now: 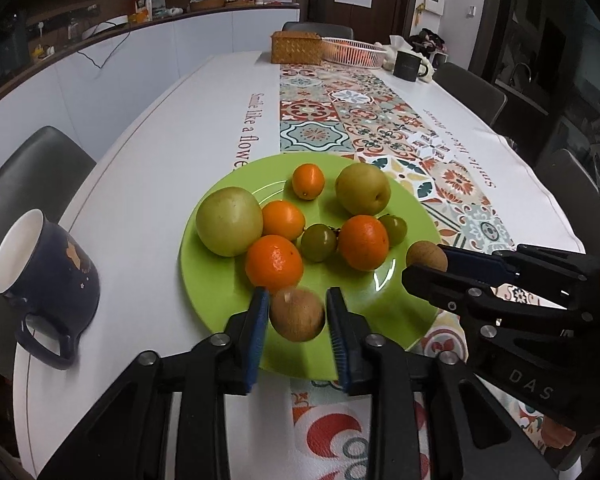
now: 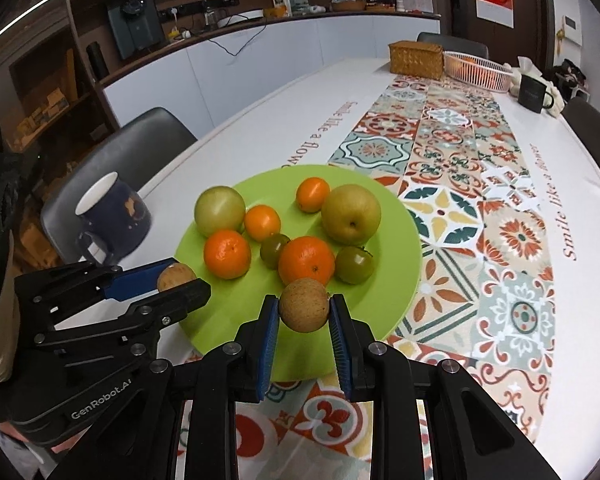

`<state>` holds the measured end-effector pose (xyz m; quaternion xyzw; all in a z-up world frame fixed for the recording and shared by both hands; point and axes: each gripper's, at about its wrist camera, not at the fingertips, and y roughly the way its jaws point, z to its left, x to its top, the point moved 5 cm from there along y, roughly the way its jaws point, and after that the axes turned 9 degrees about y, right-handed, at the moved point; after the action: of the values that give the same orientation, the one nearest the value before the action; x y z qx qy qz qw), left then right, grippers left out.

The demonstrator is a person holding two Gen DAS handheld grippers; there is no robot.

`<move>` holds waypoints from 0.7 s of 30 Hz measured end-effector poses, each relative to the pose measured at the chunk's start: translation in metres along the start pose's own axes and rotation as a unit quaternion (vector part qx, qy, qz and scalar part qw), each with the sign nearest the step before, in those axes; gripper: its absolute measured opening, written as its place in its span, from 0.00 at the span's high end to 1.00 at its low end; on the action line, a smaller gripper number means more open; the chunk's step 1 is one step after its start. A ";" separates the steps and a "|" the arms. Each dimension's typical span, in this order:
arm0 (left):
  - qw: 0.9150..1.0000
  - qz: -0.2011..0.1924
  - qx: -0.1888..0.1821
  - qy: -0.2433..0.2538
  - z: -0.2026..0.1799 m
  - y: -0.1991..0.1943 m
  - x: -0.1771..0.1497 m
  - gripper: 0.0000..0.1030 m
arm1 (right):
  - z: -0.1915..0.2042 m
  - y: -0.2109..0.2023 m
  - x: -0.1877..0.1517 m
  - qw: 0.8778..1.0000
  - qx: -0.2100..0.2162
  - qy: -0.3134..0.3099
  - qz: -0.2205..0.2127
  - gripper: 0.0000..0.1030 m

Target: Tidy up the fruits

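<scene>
Green plate (image 1: 228, 296) near the table's front edge, holding two pears, four oranges, two small green fruits. Left gripper (image 1: 298, 312) at the plate's near rim: a brown round fruit (image 1: 297, 315) sits between the pads with gaps either side, blurred, not pressed. Right gripper (image 2: 304, 308) clamps a second brown fruit (image 2: 304, 305) over the near rim. Bare plate only at the front and right. Navy mug (image 1: 46, 272) left of the plate, near the table's corner. White table (image 1: 148, 184) with a patterned runner (image 1: 340, 120) is open beyond; woven box, basket, dark mug at the far end. Basket contents indistinct.
</scene>
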<state>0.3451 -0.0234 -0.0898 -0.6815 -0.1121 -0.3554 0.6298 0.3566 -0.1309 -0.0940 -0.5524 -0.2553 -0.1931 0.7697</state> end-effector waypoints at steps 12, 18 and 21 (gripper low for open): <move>0.998 -0.025 0.056 -0.001 0.004 -0.035 -0.009 0.46 | -0.005 -0.024 -0.009 0.999 -0.030 0.003 -0.027 0.59; 0.995 -0.062 0.079 0.017 -0.009 -0.079 -0.012 0.38 | -0.005 -0.071 -0.017 0.996 -0.042 0.009 -0.072 0.54; 0.994 -0.079 0.078 0.014 -0.014 -0.100 -0.013 0.34 | -0.005 -0.095 -0.021 0.994 -0.049 0.015 -0.094 0.48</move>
<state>0.2706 -0.0149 -0.0214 -0.6140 -0.1844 -0.4040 0.6525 0.2855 -0.1648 -0.0370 -0.5603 -0.2846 -0.2853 0.7236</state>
